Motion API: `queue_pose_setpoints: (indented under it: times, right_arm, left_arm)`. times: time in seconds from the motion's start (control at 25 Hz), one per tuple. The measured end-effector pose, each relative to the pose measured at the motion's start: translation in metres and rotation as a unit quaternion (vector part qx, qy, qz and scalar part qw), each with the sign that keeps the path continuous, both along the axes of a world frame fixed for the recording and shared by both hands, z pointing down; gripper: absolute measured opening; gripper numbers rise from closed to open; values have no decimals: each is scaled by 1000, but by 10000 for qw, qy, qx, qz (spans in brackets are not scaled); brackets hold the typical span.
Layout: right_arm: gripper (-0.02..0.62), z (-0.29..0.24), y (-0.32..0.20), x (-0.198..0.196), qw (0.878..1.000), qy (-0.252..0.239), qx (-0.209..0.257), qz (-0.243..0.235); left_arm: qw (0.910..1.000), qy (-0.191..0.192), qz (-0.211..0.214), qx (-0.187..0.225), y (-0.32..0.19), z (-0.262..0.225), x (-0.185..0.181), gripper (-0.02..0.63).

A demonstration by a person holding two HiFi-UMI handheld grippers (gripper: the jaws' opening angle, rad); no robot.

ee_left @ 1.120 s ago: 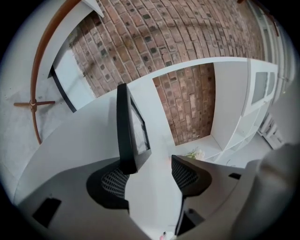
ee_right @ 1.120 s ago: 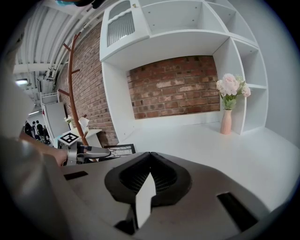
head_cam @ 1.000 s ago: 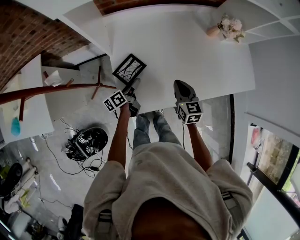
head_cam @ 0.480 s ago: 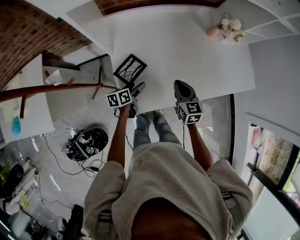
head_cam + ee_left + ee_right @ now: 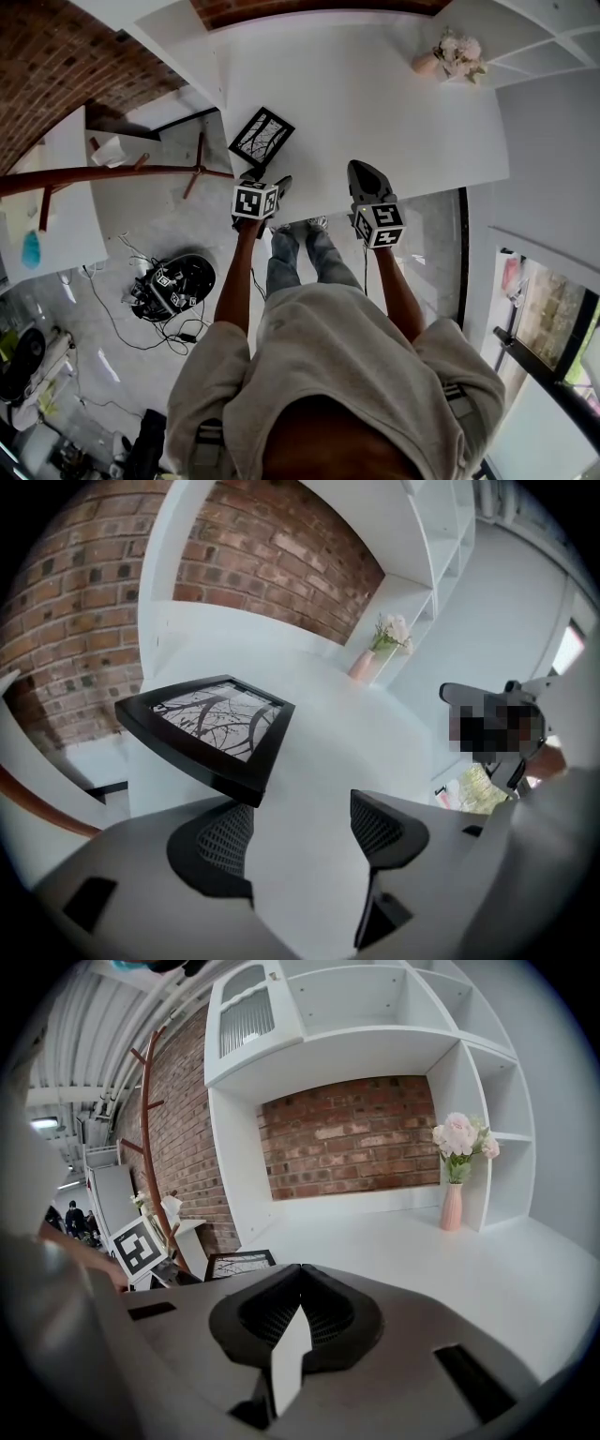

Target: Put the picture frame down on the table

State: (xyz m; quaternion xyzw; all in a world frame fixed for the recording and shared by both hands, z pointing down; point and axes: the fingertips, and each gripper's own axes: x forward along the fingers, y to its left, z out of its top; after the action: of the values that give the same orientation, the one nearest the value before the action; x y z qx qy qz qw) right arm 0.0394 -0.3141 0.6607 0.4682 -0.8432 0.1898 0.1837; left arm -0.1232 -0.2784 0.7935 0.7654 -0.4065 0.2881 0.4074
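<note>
Black rectangular picture frame (image 5: 261,137) with a black-and-white branch print lies face up on the white tabletop (image 5: 375,103), close to the tabletop's near left corner. Left gripper (image 5: 266,178) is angled down towards the tabletop edge, just short of the picture frame's near corner. In the left gripper view the picture frame (image 5: 211,728) sits ahead and to the left of the left gripper (image 5: 300,808). Its nearest corner shows just beyond the tip of the left-hand jaw, outside the gap. Whether that corner touches the jaw cannot be told. Jaws have just been opening and now stand wide apart. Only bare tabletop (image 5: 328,752) shows between the pads, so nothing is gripped. Right gripper (image 5: 366,171) is over the near tabletop edge, well to the right of the picture frame and apart from the left gripper. In the right gripper view the jaws of the right gripper (image 5: 298,1271) are closed together with nothing between them. The picture frame (image 5: 239,1263) shows there low at the left, flat on the tabletop (image 5: 422,1251). Slim pink vase of pale flowers (image 5: 441,58) stands upright at the far right of the tabletop, well apart from both grippers and the picture frame.
</note>
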Motion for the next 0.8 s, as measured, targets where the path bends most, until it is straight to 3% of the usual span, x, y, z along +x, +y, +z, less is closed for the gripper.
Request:
queue_pose_setpoints:
  times: [0.36, 0.8]
  right_arm:
    - [25, -2, 4, 2, 10000, -17, -3, 2]
    - [25, -4, 9, 4, 10000, -27, 26, -22]
  left_arm:
    - [9893, -1297, 529, 414, 12, 10, -12, 324]
    - [9843, -1630, 444, 512, 22, 11, -20, 324]
